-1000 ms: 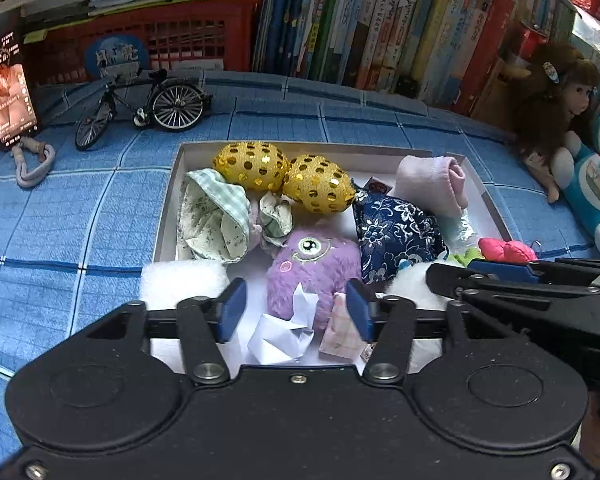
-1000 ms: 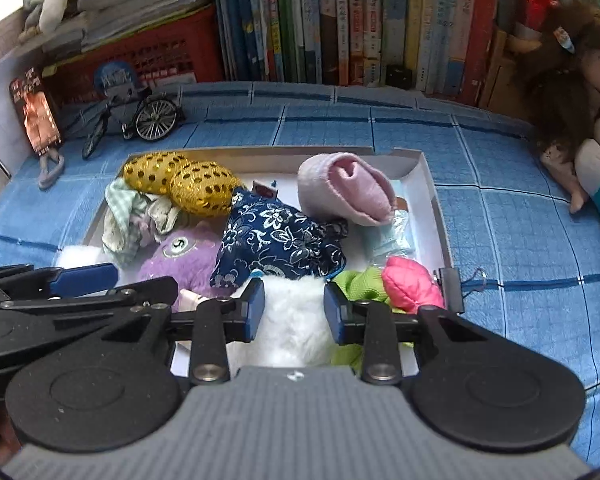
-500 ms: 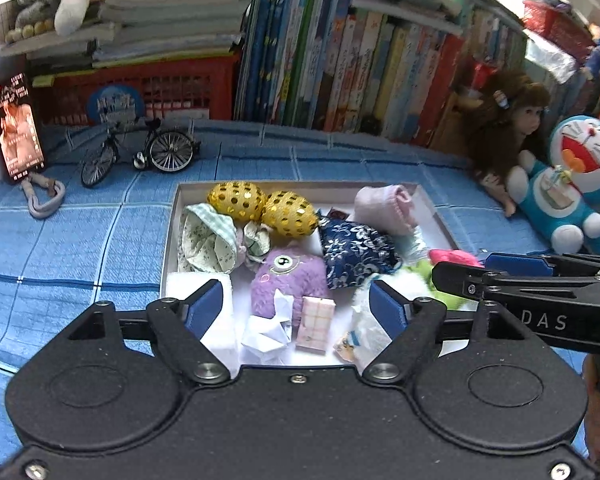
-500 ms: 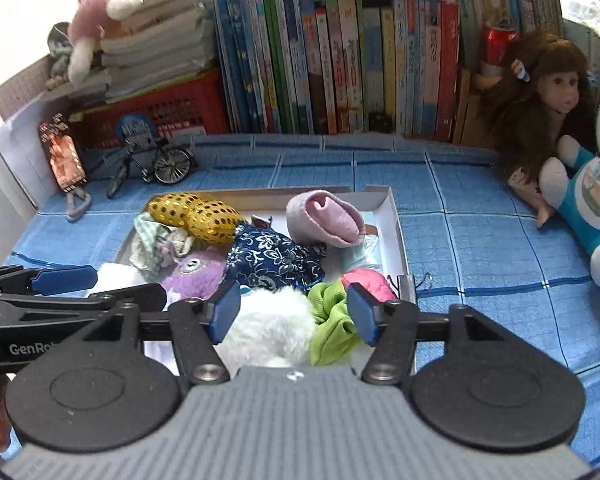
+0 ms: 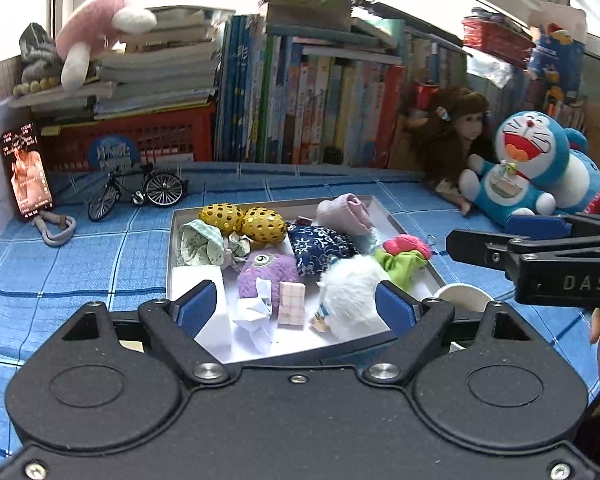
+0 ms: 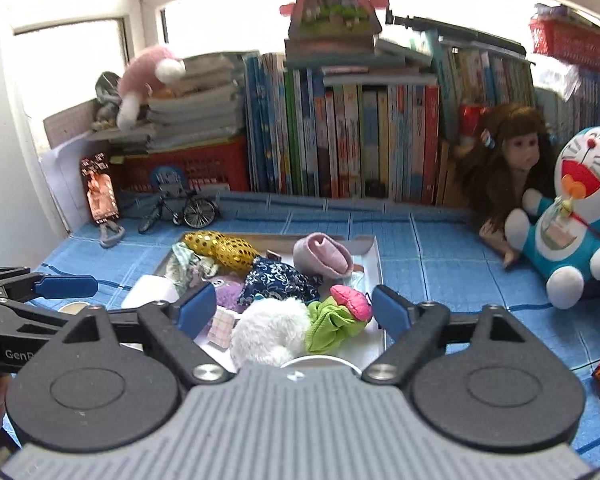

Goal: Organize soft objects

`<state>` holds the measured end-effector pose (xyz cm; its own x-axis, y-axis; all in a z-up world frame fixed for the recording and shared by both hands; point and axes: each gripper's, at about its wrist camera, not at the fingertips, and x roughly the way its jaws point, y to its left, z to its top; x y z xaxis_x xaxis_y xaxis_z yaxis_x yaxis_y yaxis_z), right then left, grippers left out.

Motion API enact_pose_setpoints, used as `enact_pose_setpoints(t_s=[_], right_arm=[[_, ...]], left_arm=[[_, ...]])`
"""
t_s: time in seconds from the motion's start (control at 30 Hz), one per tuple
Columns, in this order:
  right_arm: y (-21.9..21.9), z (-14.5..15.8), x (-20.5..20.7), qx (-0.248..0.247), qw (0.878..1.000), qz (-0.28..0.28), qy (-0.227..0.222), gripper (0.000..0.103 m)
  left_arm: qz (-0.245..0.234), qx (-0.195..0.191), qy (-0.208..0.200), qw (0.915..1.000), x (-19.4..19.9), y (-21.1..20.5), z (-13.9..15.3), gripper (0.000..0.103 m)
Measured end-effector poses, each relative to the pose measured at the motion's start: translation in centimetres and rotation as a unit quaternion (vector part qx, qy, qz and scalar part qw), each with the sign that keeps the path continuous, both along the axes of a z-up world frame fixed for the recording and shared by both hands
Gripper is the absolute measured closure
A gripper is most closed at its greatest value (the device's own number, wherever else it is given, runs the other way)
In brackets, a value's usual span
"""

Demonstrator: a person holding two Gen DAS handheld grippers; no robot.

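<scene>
light: bright daylight from windows point(image 6: 80, 52) behind books point(image 6: 340, 132), glass blown white | shadows: soft | blur: slight in right view | edges: strong fisheye bending

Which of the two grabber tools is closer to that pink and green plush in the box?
Right. The right gripper, its jaws opening, frames the pink and green plush without touching it. The left gripper, also opening and holding nothing, is further left, over the folded paper.
</scene>
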<state>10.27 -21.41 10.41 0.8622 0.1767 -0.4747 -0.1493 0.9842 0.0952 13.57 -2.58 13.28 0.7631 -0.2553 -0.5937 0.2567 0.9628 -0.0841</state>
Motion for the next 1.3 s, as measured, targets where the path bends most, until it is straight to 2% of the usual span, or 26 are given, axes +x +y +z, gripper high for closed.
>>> enact_pose_setpoints(t_s=[0.3, 0.57, 0.77, 1.07, 1.3], right_arm=[[0.4, -0.3, -4.6, -0.034, 0.997, 0.001, -0.064, 0.0], [0.6, -2.2, -7.2, -0.054, 0.994, -0.012, -0.09, 0.0], [0.6, -4.3, -8.4, -0.052, 0.994, -0.02, -0.09, 0.0], [1.0, -7.4, -9.5, -0.062, 0.994, -0.032, -0.083, 0.0], [0.9, -9.4, -9.4, -0.055, 0.995, -0.045, -0.064, 0.0]], left_arm=[[-0.014, -0.016, -0.025, 0.9995, -4.2, -0.1, -0.2, 0.016], [-0.004, -0.024, -0.041, 0.9989, -7.0, 0.3, -1.9, 0.014], [0.015, -0.026, -0.033, 0.999, -8.0, 0.8, -4.0, 0.014], [0.035, -0.004, -0.027, 0.999, -8.6, 0.7, -7.0, 0.014], [0.047, 0.001, -0.018, 0.9987, -8.6, 0.6, -8.7, 0.013]])
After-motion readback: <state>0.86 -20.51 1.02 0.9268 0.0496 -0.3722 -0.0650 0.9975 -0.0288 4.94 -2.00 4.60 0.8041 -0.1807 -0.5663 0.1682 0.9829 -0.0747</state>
